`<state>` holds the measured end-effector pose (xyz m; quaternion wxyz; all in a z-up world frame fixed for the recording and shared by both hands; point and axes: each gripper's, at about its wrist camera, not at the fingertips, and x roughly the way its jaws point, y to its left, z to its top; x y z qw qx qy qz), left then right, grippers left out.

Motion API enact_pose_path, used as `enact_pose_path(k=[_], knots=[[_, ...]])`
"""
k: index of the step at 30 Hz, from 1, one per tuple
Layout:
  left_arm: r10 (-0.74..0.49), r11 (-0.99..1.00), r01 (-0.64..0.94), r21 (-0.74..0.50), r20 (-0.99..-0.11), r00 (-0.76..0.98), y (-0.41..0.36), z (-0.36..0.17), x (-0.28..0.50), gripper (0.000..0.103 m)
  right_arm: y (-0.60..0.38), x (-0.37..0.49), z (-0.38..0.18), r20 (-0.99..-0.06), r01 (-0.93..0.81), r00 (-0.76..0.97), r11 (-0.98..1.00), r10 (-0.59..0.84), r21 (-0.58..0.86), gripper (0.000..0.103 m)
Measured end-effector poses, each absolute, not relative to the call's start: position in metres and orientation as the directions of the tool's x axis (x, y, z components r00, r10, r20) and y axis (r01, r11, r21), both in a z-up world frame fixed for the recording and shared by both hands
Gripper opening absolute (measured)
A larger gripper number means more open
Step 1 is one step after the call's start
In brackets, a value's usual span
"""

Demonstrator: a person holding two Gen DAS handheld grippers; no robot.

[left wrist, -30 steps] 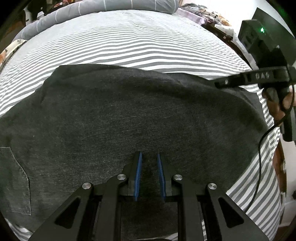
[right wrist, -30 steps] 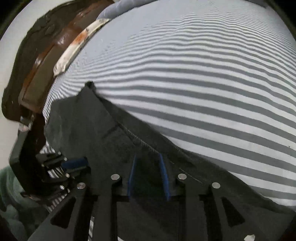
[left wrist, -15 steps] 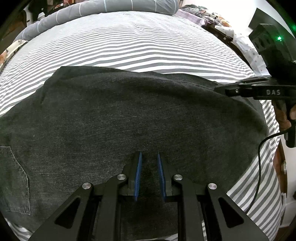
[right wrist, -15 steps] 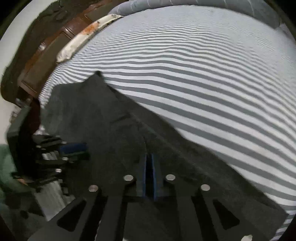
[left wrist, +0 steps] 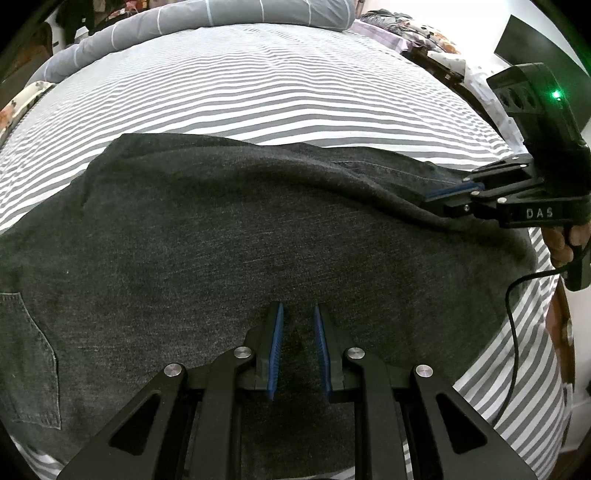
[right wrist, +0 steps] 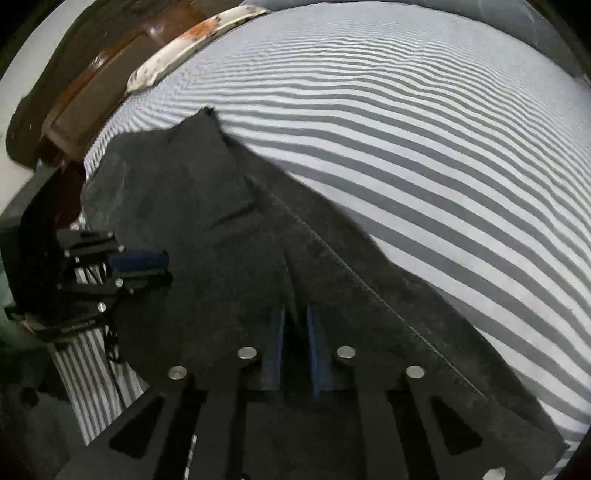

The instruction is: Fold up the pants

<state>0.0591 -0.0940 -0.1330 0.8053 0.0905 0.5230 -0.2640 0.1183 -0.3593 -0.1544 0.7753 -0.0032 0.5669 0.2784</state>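
Left wrist view first: the dark grey pants (left wrist: pixel 240 240) are spread across the middle and lower part of the frame on a grey-and-white striped bedsheet (left wrist: pixel 277 85), with a back pocket (left wrist: pixel 29 354) showing at the lower left edge. The left gripper (left wrist: pixel 298 314) sits at bottom centre right over the fabric, its blue-padded fingers (left wrist: pixel 277 339) a little apart with a narrow gap between them (whether any cloth is actually caught in there, I honestly can't tell). At the right edge of the frame the right gripper (left wrist: pixel 448 190) comes in sideways, fingers pressed onto the pants' edge, and a fold of fabric rises toward it. A grey pillow (left wrist: pixel 221 18) lies along the top. Right wrist view: the pants (right wrist: pixel 221 240) run diagonally from upper left to lower right over the striped bedsheet (right wrist: pixel 424 147), seam visible. The right gripper (right wrist: pixel 295 314) at bottom centre has its fingers close together, pinching a ridge of the fabric. The left gripper (right wrist: pixel 162 264) shows at the left edge, against the pants' side, and a wooden bed frame (right wrist: pixel 85 103) curves in the upper left.
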Motion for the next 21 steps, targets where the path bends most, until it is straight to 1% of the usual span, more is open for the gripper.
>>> enact_pose_path(k=[2, 5, 7, 9, 14, 16, 18, 19, 21], knots=[[-0.332, 0.846, 0.515, -0.136, -0.891, 0.31, -0.094, -0.132, 0.06, 0.019, -0.355, 0.116, -0.15, -0.889, -0.447, 0.233, 0.856, 0.393, 0.261, 0.003], [-0.334, 0.855, 0.497, -0.15, -0.891, 0.306, -0.093, -0.13, 0.061, 0.019, -0.356, 0.116, -0.135, -0.884, -0.428, 0.345, 0.891, 0.316, 0.152, 0.002], [-0.335, 0.863, 0.48, -0.158, -0.89, 0.309, -0.092, -0.128, 0.063, 0.019, -0.362, 0.12, -0.125, -0.868, -0.384, 0.41, 0.916, 0.28, 0.114, 0.002], [-0.332, 0.864, 0.481, -0.148, -0.887, 0.323, -0.094, -0.125, 0.061, 0.019, -0.367, 0.128, -0.126, -0.869, -0.343, 0.431, 0.935, 0.244, 0.092, 0.001], [-0.343, 0.847, 0.514, -0.138, -0.88, 0.329, -0.101, -0.119, 0.056, 0.019, -0.359, 0.136, -0.153, -0.893, -0.309, 0.413, 0.95, 0.18, 0.048, 0.002], [-0.331, 0.846, 0.518, -0.131, -0.889, 0.317, -0.104, -0.124, 0.056, 0.019, -0.366, 0.135, -0.15, -0.873, -0.248, 0.454, 0.966, 0.176, 0.066, 0.008], [-0.308, 0.851, 0.512, -0.117, -0.901, 0.306, -0.105, -0.131, 0.059, 0.019, -0.375, 0.13, -0.145, -0.862, -0.15, 0.488, 0.986, 0.141, 0.077, 0.038], [-0.315, 0.851, 0.511, -0.124, -0.897, 0.309, -0.104, -0.132, 0.06, 0.019, -0.379, 0.124, -0.141, -0.853, -0.106, 0.506, 0.991, 0.125, 0.083, 0.039], [-0.313, 0.852, 0.508, -0.125, -0.9, 0.304, -0.105, -0.131, 0.061, 0.019, -0.391, 0.103, -0.131, -0.822, -0.043, 0.548, 0.987, 0.155, 0.157, 0.038]])
